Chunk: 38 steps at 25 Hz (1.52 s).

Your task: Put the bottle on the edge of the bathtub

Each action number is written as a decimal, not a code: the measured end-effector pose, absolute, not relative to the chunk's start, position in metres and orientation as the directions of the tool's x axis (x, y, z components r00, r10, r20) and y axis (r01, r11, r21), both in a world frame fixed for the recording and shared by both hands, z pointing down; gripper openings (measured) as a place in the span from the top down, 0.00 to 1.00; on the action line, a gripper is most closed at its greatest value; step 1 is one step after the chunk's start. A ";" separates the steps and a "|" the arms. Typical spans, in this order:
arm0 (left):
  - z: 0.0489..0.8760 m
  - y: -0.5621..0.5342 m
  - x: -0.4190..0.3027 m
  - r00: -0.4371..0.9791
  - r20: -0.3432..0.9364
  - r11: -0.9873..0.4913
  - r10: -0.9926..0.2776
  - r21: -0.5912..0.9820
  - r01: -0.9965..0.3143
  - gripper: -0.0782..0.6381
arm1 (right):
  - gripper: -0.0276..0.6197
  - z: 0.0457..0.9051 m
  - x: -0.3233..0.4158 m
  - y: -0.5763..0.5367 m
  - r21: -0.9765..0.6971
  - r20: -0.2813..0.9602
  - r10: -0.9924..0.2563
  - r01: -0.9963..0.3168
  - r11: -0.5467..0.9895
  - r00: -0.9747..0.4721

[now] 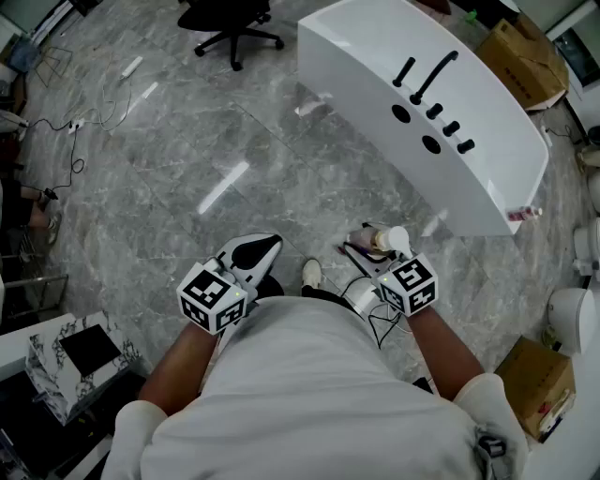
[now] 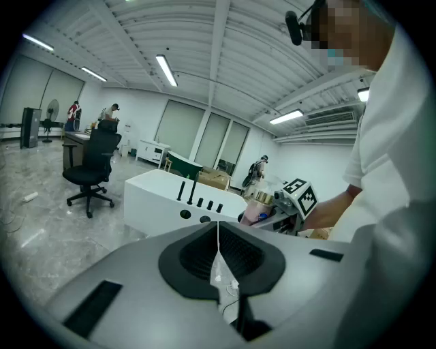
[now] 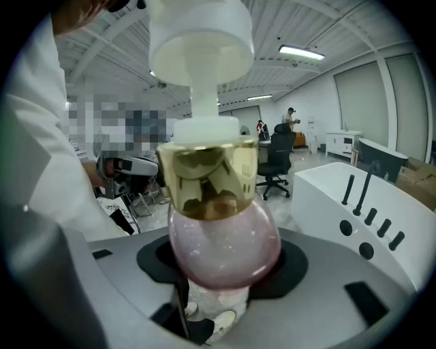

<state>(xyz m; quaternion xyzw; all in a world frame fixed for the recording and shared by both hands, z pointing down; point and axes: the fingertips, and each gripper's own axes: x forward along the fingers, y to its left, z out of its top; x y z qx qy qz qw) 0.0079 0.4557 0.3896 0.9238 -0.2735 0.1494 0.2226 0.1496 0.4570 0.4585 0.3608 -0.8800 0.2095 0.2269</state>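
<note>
A round pink bottle [image 3: 225,235] with a gold collar and a white pump top stands upright between the jaws of my right gripper [image 3: 223,274], which is shut on its lower body. The head view has that bottle [image 1: 386,240] and the right gripper [image 1: 371,247] over the grey floor, short of the white bathtub [image 1: 349,77] that lies up and to the right. My left gripper [image 1: 255,251] is held beside it, shut and empty; its pads [image 2: 204,251] meet in a thin line. From the left gripper view the bottle [image 2: 259,207] and the bathtub [image 2: 155,196] show ahead.
A black office chair [image 1: 231,24] stands beyond the tub. Cardboard boxes sit at the far right [image 1: 521,54] and near right [image 1: 538,379]. Cables [image 1: 86,122] trail on the floor at left. A small pink item [image 1: 523,214] rests on the tub's near end. White fixtures [image 1: 572,319] line the right side.
</note>
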 end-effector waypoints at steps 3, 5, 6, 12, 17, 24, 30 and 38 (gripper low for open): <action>0.390 0.438 0.012 0.812 0.385 -0.750 -0.438 0.341 -0.566 0.86 | 0.59 0.463 0.155 0.437 -0.204 0.556 -0.545 -0.738 0.643 -0.628; 0.393 0.425 0.013 0.815 0.384 -0.751 -0.434 0.345 -0.562 0.86 | 0.59 0.464 0.156 0.421 -0.200 0.557 -0.547 -0.740 0.642 -0.625; 0.395 0.416 0.012 0.817 0.383 -0.751 -0.432 0.348 -0.561 0.86 | 0.59 0.465 0.155 0.411 -0.198 0.558 -0.548 -0.741 0.641 -0.623; 0.406 0.342 -0.009 0.837 0.357 -0.762 -0.414 0.367 -0.533 0.86 | 0.59 0.469 0.139 0.342 -0.186 0.573 -0.564 -0.764 0.618 -0.596; 0.400 0.261 -0.037 0.860 0.352 -0.791 -0.370 0.367 -0.490 0.86 | 0.59 0.461 0.114 0.267 -0.190 0.580 -0.589 -0.797 0.574 -0.563; 0.391 0.174 -0.079 0.895 0.322 -0.834 -0.308 0.361 -0.416 0.86 | 0.59 0.450 0.090 0.160 -0.168 0.571 -0.660 -0.856 0.488 -0.488; 0.389 0.115 -0.111 0.891 0.320 -0.829 -0.322 0.359 -0.429 0.86 | 0.59 0.444 0.090 0.068 -0.148 0.565 -0.699 -0.887 0.437 -0.439; 0.393 0.031 -0.124 0.851 0.316 -0.778 -0.419 0.359 -0.516 0.86 | 0.59 0.472 0.121 -0.069 -0.101 0.579 -0.705 -0.894 0.437 -0.410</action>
